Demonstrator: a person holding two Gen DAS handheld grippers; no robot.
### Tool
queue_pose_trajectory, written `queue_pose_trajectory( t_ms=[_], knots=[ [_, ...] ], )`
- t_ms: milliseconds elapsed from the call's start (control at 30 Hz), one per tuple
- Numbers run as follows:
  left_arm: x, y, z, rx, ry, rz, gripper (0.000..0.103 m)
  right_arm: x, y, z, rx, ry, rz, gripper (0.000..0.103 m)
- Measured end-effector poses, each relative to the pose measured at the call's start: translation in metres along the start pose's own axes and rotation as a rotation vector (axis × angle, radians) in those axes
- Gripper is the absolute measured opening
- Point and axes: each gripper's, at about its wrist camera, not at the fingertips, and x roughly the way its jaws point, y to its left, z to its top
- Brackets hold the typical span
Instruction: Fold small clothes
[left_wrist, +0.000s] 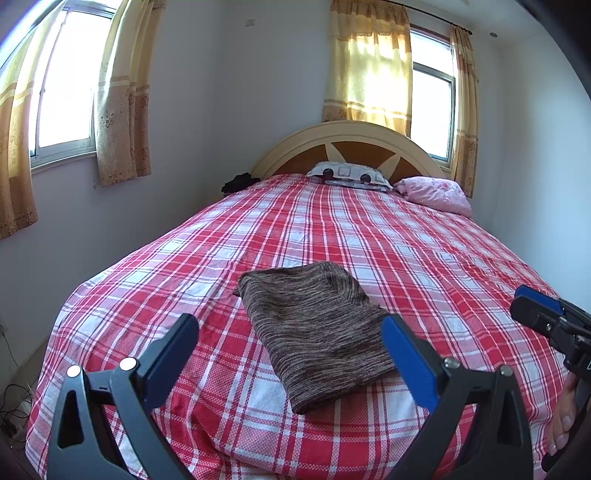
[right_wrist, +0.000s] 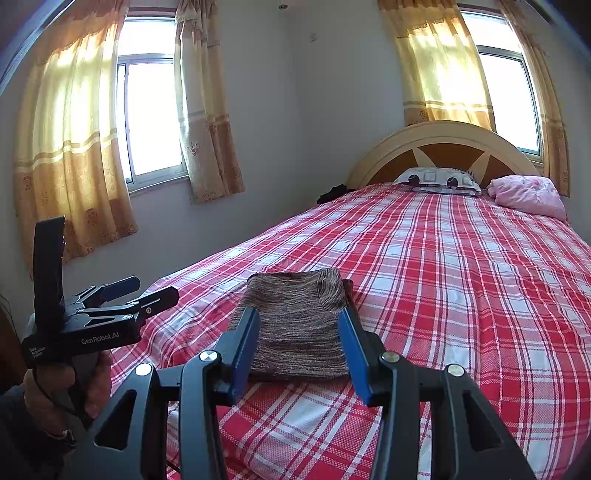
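While both tools hung above the near end of the bed (left_wrist: 424, 236), the brown knit garment (left_wrist: 317, 328) lay folded flat on the plaid cover, well short of the pillows. The left gripper (left_wrist: 291, 350) stood wide and empty over the garment; the right gripper (right_wrist: 299, 347) gaped too, holding nothing. Judging from this, a careless pinch could drag the loose knit, undoing the fold or bunching the cover beneath it.

Brown marled knit garment (left_wrist: 317, 328), folded flat, lying on bed
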Motion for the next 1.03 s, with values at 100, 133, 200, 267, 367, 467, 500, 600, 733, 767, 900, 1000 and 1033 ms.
queue_pose_trajectory(
  t_ms=[100, 133, 200, 267, 367, 467, 500, 600, 733, 767, 900, 1000, 1033],
  knots=[
    [0.000, 0.000, 0.001, 0.005, -0.003, 0.004, 0.102, -0.002, -0.001, 0.000, 0.005, -0.009, -0.003, 0.046],
    [0.001, 0.001, 0.000, 0.007, -0.003, 0.006, 0.103, -0.002, -0.002, 0.000, 0.007, -0.012, -0.003, 0.046],
    [0.001, 0.000, 0.001, 0.015, -0.003, 0.013, 0.103, -0.003, -0.002, 0.001, 0.007, -0.018, -0.003, 0.046],
    [0.002, 0.000, 0.001, 0.022, 0.007, 0.004, 0.103, -0.005, -0.002, 0.002, 0.007, -0.024, -0.004, 0.046],
    [0.001, -0.001, 0.002, 0.021, -0.005, 0.010, 0.103, -0.005, -0.002, 0.002, 0.006, -0.024, -0.003, 0.046],
    [-0.001, 0.001, 0.004, 0.018, -0.017, 0.008, 0.103, -0.005, -0.001, 0.001, 0.006, -0.020, -0.001, 0.046],
    [0.000, 0.002, 0.004, 0.013, -0.015, 0.009, 0.103, -0.004, -0.001, 0.001, 0.005, -0.018, -0.001, 0.046],
    [0.002, 0.005, 0.005, 0.004, -0.011, 0.018, 0.103, -0.003, 0.001, -0.001, 0.002, -0.012, 0.003, 0.047],
    [0.005, 0.015, 0.005, -0.028, 0.003, -0.007, 0.103, 0.000, 0.004, -0.003, -0.006, 0.001, 0.007, 0.047],
    [0.005, 0.017, 0.004, -0.034, -0.005, -0.009, 0.103, 0.000, 0.004, -0.004, -0.007, 0.004, 0.008, 0.047],
    [0.004, 0.020, 0.004, -0.018, -0.026, 0.001, 0.103, 0.004, 0.008, -0.007, -0.014, 0.022, 0.013, 0.047],
    [0.003, 0.018, 0.004, -0.004, -0.038, 0.000, 0.103, 0.005, 0.008, -0.009, -0.015, 0.028, 0.013, 0.047],
    [0.004, 0.018, 0.004, 0.000, -0.040, -0.002, 0.103, 0.005, 0.008, -0.009, -0.015, 0.028, 0.012, 0.047]
  ],
)
